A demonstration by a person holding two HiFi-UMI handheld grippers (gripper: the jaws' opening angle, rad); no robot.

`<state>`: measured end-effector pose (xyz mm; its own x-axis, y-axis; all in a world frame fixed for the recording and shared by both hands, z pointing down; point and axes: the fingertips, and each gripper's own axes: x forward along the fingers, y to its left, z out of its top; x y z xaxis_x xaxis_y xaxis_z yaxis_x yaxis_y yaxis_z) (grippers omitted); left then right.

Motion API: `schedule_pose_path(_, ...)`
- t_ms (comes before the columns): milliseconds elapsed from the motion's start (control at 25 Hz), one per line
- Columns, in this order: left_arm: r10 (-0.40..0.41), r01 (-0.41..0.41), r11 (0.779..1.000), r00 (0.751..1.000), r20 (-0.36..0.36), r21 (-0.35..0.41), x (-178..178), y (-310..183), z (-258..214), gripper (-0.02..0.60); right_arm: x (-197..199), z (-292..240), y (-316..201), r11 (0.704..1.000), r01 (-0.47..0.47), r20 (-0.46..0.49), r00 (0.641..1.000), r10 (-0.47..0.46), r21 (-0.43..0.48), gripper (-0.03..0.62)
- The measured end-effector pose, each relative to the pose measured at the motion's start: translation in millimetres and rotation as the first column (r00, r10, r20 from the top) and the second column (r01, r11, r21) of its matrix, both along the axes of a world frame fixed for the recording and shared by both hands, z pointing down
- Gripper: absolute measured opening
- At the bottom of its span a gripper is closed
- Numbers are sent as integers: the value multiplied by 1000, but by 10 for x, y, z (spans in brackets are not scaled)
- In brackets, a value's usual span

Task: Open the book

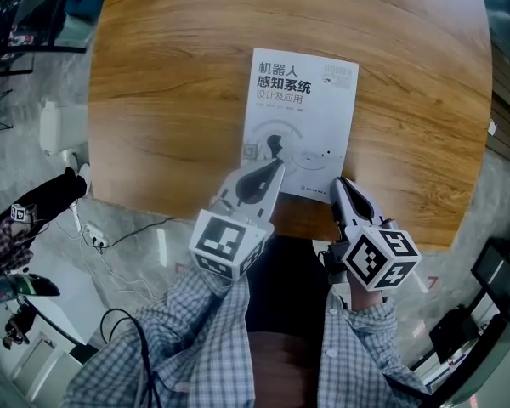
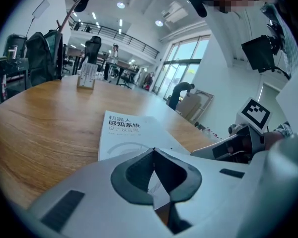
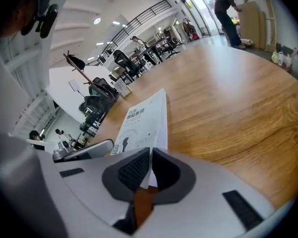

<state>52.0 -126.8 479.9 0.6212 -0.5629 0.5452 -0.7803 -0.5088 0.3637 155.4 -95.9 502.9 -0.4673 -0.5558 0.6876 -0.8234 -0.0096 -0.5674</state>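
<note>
A closed book (image 1: 302,134) with a white cover and Chinese title lies flat on the round wooden table (image 1: 170,83), near its front edge. My left gripper (image 1: 276,168) hovers over the book's near left part, jaws shut with nothing between them. In the left gripper view the cover (image 2: 121,133) stretches ahead of the left gripper (image 2: 154,151). My right gripper (image 1: 338,182) sits at the book's near right corner, against the page edge. In the right gripper view the book (image 3: 141,120) runs straight to the right gripper (image 3: 150,150), whose jaws are shut to a thin slit.
The table's front rim passes just under both grippers. A small card holder (image 2: 86,77) stands far back on the table. On the floor at the left lie a power strip and cables (image 1: 93,236). Office chairs (image 3: 97,100) and a person (image 3: 228,14) are beyond the table.
</note>
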Motion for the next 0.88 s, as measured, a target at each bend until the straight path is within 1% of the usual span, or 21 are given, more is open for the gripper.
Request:
schedule_pose_path(280, 58, -56, 998, 997, -53, 37, 206, -4, -251, 8, -144, -351, -28, 997, 7, 46, 999, -10, 74, 28)
schedule_pose_path(480, 89, -86, 995, 993, -74, 47, 284, 39, -350, 8, -333, -588, -85, 989, 47, 72, 996, -57, 138, 28)
schedule_pose_path(680, 83, -78, 995, 993, -83, 59, 224, 39, -428, 8, -542, -776, -140, 975, 97, 89, 989, -116, 200, 26)
schedule_pose_path(880, 44, -38, 996, 996, -76, 76, 21, -4, -544, 8, -820, -953, -206, 954, 155, 124, 974, -192, 257, 26)
